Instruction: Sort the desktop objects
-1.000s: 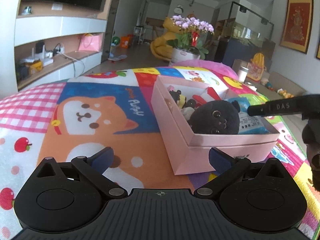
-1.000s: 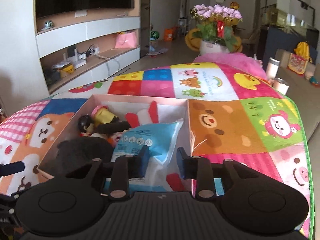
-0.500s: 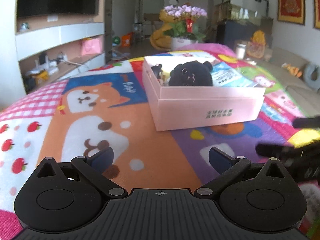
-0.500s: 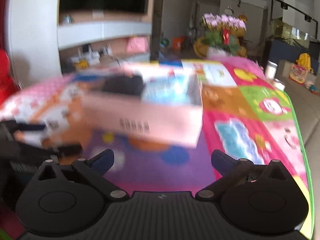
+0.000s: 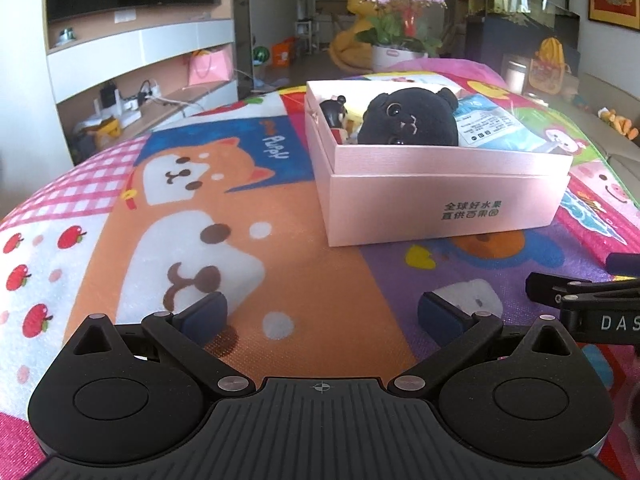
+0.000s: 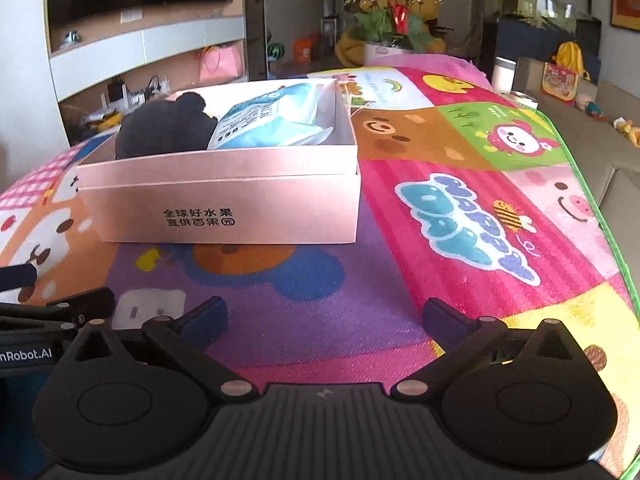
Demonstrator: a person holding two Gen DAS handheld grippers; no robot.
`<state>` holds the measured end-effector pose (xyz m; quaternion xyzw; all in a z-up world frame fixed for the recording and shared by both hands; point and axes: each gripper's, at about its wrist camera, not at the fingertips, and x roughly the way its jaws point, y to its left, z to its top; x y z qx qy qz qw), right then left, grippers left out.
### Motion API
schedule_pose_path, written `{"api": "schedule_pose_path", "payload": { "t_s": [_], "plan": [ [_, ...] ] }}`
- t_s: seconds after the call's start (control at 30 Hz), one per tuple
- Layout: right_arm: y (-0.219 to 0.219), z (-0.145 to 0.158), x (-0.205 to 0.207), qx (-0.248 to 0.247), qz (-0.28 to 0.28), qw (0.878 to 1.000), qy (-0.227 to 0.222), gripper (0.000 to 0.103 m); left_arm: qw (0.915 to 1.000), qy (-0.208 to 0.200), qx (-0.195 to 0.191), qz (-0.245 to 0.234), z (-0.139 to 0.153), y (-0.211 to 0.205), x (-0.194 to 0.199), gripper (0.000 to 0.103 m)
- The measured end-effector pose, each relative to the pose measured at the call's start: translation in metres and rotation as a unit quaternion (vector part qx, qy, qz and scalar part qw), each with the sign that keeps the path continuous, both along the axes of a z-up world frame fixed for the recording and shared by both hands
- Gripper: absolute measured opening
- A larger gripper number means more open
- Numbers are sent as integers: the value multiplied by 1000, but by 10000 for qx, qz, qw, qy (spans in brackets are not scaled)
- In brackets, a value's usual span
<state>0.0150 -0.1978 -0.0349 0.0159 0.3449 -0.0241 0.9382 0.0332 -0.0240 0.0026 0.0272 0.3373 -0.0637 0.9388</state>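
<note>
A pink cardboard box (image 5: 444,208) (image 6: 224,208) stands on the colourful cartoon play mat (image 5: 208,216) (image 6: 460,208). Inside it lie a black plush animal (image 5: 408,120) (image 6: 164,128), a blue-and-white packet (image 5: 492,128) (image 6: 272,120) and a small dark figurine (image 5: 335,114). My left gripper (image 5: 322,314) hangs open low over the mat, well short of the box, with nothing between its fingers. My right gripper (image 6: 322,314) is open too, empty, in front of the box's right corner. Each gripper's finger shows at the other view's edge.
A potted plant with purple flowers (image 5: 400,12) (image 6: 392,8) stands beyond the mat's far end. A TV shelf unit (image 5: 136,64) lines the left wall. A white cup (image 6: 503,74) sits off the mat's far right edge, with toys on the floor at the right.
My right gripper went from shut above the packet in the box to wide open, and pulled back and down. My left gripper also drew back and lower, so the box looks farther away.
</note>
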Motion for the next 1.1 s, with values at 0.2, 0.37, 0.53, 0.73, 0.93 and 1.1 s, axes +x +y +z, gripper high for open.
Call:
{"api": "schedule_pose_path", "payload": {
  "t_s": [0.2, 0.37, 0.53, 0.73, 0.93, 1.1],
  "plan": [
    [0, -2, -8, -51, 12, 9999, -112, 103, 10000, 5, -10, 1, 0, 0, 0, 103],
    [2, -2, -6, -67, 12, 9999, -106, 103, 10000, 9, -13, 0, 1, 0, 0, 103],
    [2, -2, -7, -60, 12, 9999, -107, 103, 10000, 10, -20, -1, 1, 0, -1, 103],
    [2, -2, -7, -63, 13, 9999, -107, 103, 10000, 11, -31, -1, 2, 0, -1, 103],
    [2, -2, -7, -62, 13, 9999, -106, 103, 10000, 11, -30, 0, 1, 0, -1, 103],
    [2, -2, -7, -62, 13, 9999, -106, 103, 10000, 11, -29, 0, 2, 0, -1, 103]
  ]
}}
